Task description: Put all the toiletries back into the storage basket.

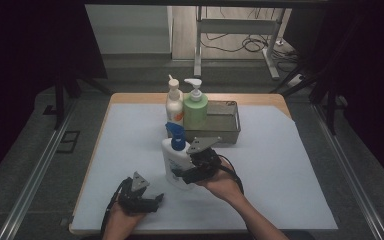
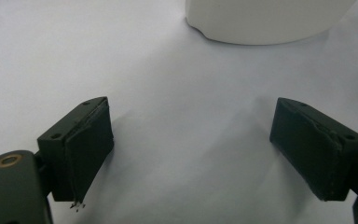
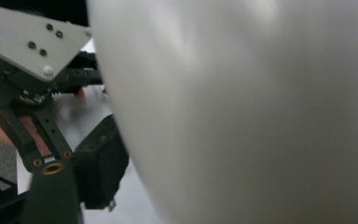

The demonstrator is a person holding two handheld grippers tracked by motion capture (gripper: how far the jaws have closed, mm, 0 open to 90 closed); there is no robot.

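The white spray bottle [image 1: 173, 161] with the blue trigger top [image 1: 176, 133] stood upright on the pale mat [image 1: 280, 165], near the middle of the table and just in front of the metal tray [image 1: 230, 125]. The right gripper [image 1: 182, 176] was at its lower body from the right. In the right gripper view the bottle's white wall [image 3: 242, 112] bulged between the jaws, with the near pad [image 3: 103, 163] right at its side, but whether the pads were already pressing could not be told (the far jaw was hidden behind the bottle). The jaws stood fairly wide around it.

The likely trouble was tipping: the bottle was tall and top-heavy, and a pad meeting it on one side first could have pushed it over toward the left gripper [image 1: 152, 200] or slid it across the smooth mat. A grip low on a rounded, slick plastic wall could also have let it swivel or slip once lifted.

The left gripper rested low on the mat in front of the bottle, its jaws spread wide and empty, the bottle's base [image 2: 265, 23] just ahead of them, so a toppling bottle would have struck it. Behind, a white and orange bottle [image 1: 174, 102] and a green pump bottle [image 1: 195, 107] stood by the tray's near left corner, close enough to be knocked by a careless lift toward the tray.
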